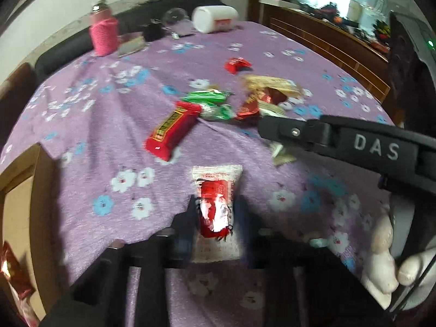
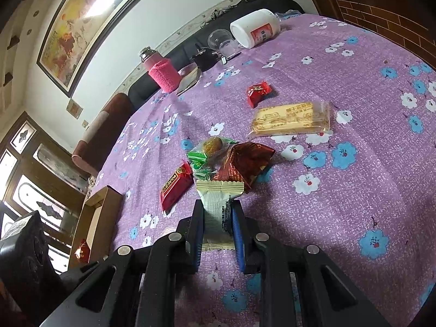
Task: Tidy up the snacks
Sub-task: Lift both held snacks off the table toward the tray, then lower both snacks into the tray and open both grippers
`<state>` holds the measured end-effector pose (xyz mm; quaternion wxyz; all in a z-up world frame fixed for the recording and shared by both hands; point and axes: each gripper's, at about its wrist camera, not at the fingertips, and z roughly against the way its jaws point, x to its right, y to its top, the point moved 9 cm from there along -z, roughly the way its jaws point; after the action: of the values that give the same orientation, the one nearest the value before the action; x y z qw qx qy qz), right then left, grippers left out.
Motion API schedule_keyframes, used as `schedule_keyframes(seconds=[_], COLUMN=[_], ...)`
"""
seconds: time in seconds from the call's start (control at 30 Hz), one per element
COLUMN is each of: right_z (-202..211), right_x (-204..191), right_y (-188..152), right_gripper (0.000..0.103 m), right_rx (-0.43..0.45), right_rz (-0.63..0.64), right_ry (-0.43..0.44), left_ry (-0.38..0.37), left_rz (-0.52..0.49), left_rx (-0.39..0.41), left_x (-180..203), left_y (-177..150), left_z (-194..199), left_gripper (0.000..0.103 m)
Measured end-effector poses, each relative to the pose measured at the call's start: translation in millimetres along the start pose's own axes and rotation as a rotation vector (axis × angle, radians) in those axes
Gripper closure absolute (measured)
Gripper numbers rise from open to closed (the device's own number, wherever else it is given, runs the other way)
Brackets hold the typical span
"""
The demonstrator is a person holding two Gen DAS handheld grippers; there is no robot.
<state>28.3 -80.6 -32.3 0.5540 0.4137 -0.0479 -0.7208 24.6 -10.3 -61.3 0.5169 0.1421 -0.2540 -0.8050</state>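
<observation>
My left gripper (image 1: 216, 204) is shut on a white-and-red snack packet (image 1: 216, 204), held over the purple flowered tablecloth (image 1: 109, 125). My right gripper (image 2: 217, 212) is shut on a cream-and-white wrapped snack (image 2: 218, 204); it also shows in the left wrist view (image 1: 280, 155) under the right gripper's finger (image 1: 313, 133). Loose snacks lie ahead: a red bar (image 1: 170, 130) (image 2: 174, 186), green packets (image 1: 209, 103) (image 2: 207, 152), a dark red bag (image 2: 245, 163), a yellow biscuit pack (image 2: 291, 118) and a small red candy (image 2: 257, 91) (image 1: 237, 64).
A cardboard box (image 2: 95, 218) (image 1: 16, 190) stands at the table's left edge with a red snack (image 2: 81, 250) inside. At the far edge stand a pink bottle (image 2: 160, 70), a clear cup (image 2: 220, 41) and a white jar on its side (image 2: 254, 27). A dark sofa lies behind.
</observation>
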Motion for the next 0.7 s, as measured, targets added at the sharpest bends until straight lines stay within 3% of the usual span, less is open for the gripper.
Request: schedule_keyframes(seconds=[0.23, 0.43, 0.53, 0.7], right_z=[2.2, 5.1, 10.0, 18.1], right_x=[-13.1, -17.9, -29.1, -92.8], right_y=[-0.5, -1.5, -2.9, -26.1], right_gripper=[0.083, 0.083, 0.083, 0.082], right_rx=[0.019, 0.036, 0.044, -0.012], right_rz=[0.060, 0.083, 0.102, 0.182], right_ry=[0.012, 0.009, 0.008, 0.117], left_ry=[-0.053, -0.059, -0.023, 0.083], left_rz=[0.135, 0.262, 0.345, 0.484], left_rx=[0.054, 0.147, 0.189, 0.210], left_x=[-20.3, -59.8, -97.7, -167.9], left_y=[-3.4, -19.5, -37.5, -84.0], left_z=[24.6, 82.4, 114.8, 148.9], left_gripper=[0.084, 0.083, 0.083, 0.083])
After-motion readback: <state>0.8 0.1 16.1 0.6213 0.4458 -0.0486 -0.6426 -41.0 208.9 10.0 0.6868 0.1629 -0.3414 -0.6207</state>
